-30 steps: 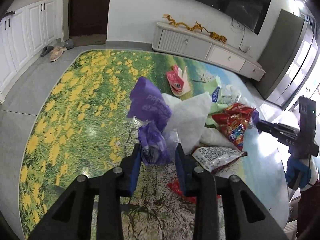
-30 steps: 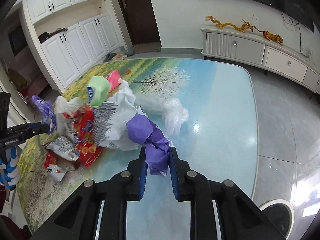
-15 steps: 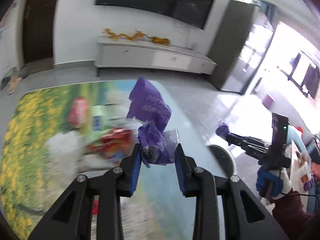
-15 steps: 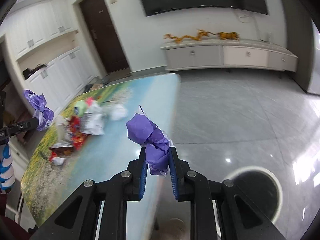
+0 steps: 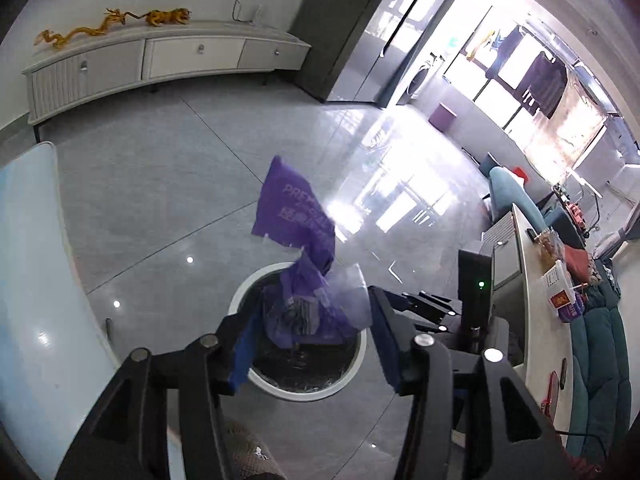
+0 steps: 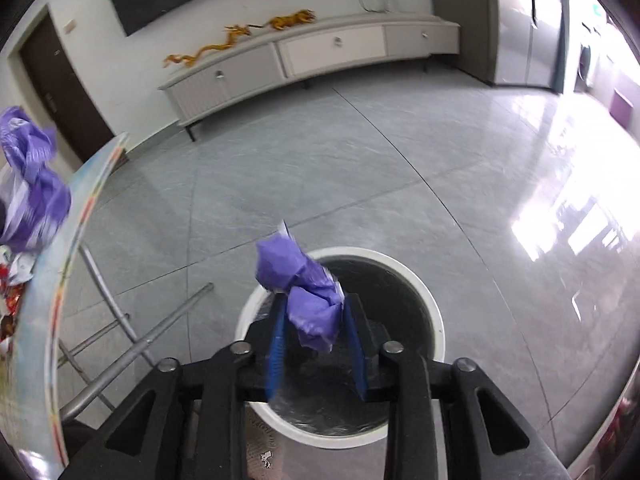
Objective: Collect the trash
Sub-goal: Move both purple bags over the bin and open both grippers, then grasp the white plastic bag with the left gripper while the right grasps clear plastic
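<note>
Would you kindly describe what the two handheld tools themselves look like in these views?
Both match: the left tool and the right tool have matte black angular linkage arms with silver round pivot bolts and flat blue pads on the fingers. In the left view, the right tool's black body carries a small green indicator light. No cables or sleeves are visible.

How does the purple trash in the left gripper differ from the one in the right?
The left piece is a flatter, printed wrapper with clear film; the right piece is a plain crumpled wad. The left one stands taller between its jaws. Both are purple and over the bin.
</note>
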`<state>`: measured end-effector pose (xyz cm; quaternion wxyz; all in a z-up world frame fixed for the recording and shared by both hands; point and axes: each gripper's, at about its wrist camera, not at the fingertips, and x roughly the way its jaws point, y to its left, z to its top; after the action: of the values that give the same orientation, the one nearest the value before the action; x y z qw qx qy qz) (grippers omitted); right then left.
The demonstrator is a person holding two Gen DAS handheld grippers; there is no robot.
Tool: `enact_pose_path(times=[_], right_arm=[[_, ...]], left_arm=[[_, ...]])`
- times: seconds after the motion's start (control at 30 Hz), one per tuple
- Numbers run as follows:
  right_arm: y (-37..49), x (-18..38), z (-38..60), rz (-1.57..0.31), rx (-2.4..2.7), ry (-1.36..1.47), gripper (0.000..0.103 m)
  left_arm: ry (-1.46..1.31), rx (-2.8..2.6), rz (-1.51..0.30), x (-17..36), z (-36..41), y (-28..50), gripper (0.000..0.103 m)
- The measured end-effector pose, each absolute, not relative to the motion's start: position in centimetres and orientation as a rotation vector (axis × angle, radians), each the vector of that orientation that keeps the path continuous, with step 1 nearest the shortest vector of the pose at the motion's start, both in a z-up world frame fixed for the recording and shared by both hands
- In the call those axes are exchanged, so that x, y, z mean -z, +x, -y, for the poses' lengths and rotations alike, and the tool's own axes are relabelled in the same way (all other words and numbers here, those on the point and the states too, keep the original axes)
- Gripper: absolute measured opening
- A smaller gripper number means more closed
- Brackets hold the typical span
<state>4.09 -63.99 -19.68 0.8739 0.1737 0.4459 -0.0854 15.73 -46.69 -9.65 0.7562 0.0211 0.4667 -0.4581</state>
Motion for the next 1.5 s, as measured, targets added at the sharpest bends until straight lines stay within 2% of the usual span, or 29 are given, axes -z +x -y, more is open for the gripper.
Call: enact_pose_path(times=[0.07,0.2,0.37,0.6,0.93,1.23,1.5], right_arm=[[3.8,20.3,65.1,-0.939,0.221,0.378,0.044],[2.5,20.2,66.0,-0.934,0.245,0.386,0.044],[2.3,17.4,64.6,-0.883,0.218,0.363,0.044],[2.7,11.1,58.9,-0.777,0.103,0.279,0.044],[4.2,5.4,48.4,-0.710,-0.087,0.187,0.044],[11.0,6.7,39.3,-0.765,-0.254,0.117,0.044],[17.9,10.1,33.9,-0.833,-0.345,0.083,0.044]], left_arm=[[0.045,1.013,-1.032,10.3,48.1,15.7,0.054],[0.041,1.006,-1.022,10.0,47.4,16.0,0.054],[0.065,0.928,-0.930,7.8,42.7,15.9,0.054],[0.047,0.767,-0.815,4.9,32.7,14.8,0.054],[-0.012,0.547,-0.763,4.9,15.2,12.5,0.054],[-0.051,0.311,-0.776,7.0,4.5,14.5,0.054],[-0.070,0.287,-0.840,10.1,3.9,17.6,0.054]])
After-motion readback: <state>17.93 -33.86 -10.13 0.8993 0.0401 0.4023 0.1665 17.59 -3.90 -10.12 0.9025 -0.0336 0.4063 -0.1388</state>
